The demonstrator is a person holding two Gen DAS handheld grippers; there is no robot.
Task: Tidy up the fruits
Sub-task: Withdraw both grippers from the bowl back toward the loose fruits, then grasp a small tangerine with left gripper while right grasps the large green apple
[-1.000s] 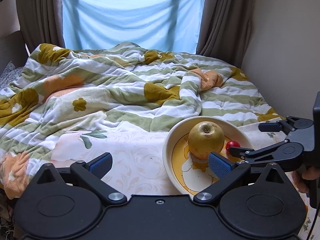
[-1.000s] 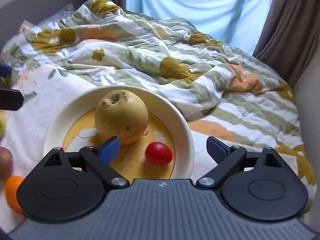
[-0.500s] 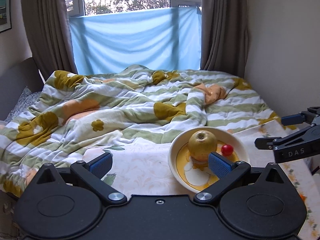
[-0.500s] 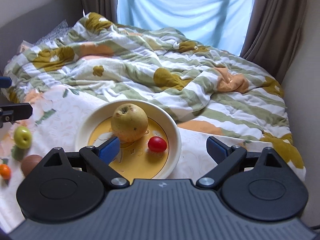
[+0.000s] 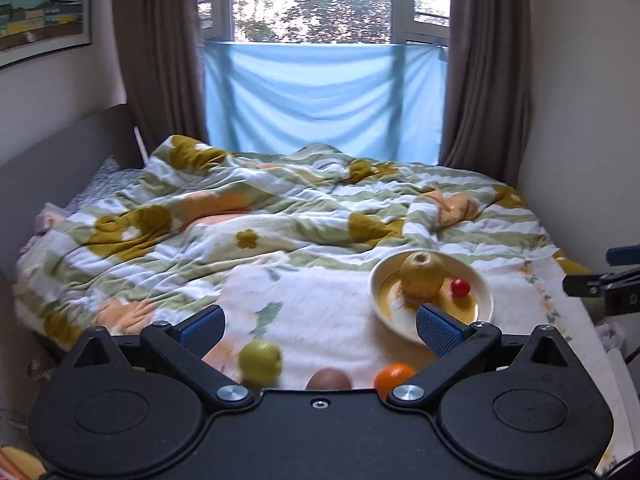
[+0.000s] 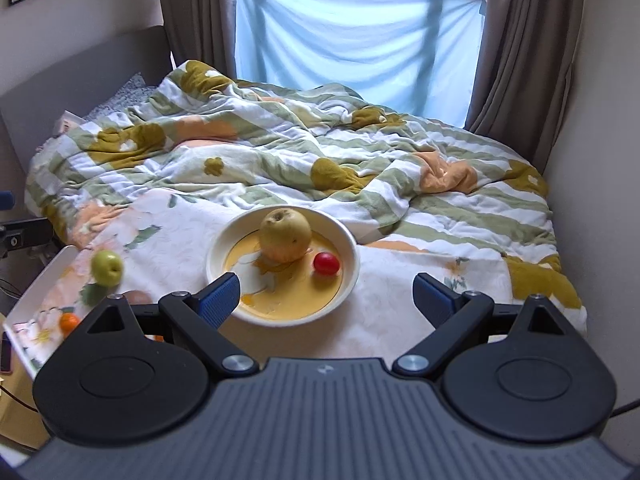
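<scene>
A white bowl with a yellow inside point(image 5: 480, 280) point(image 6: 348, 248) sits on the bed. It holds a large yellow-brown pear point(image 5: 423, 274) point(image 6: 285, 234) and a small red tomato point(image 5: 460, 287) point(image 6: 326, 263). Nearer the bed's front edge lie a green apple point(image 5: 260, 359) point(image 6: 106, 267), a brown kiwi point(image 5: 329, 380) point(image 6: 134, 297) and an orange point(image 5: 394, 375) point(image 6: 69, 321), partly hidden by the gripper bodies. My left gripper point(image 5: 320, 326) is open and empty, held back above the loose fruit. My right gripper point(image 6: 326, 294) is open and empty, held back from the bowl.
A rumpled green, white and yellow flowered quilt point(image 5: 280, 220) covers the far part of the bed. A wall point(image 6: 600, 120) runs close along the right side. A grey headboard point(image 5: 60, 152) stands at the left. Curtains and a blue cloth point(image 5: 320, 100) hang at the window.
Both grippers have pulled back and up from the bowl. The apple, kiwi and orange near the front edge have come into view. The bowl's fruit has not moved.
</scene>
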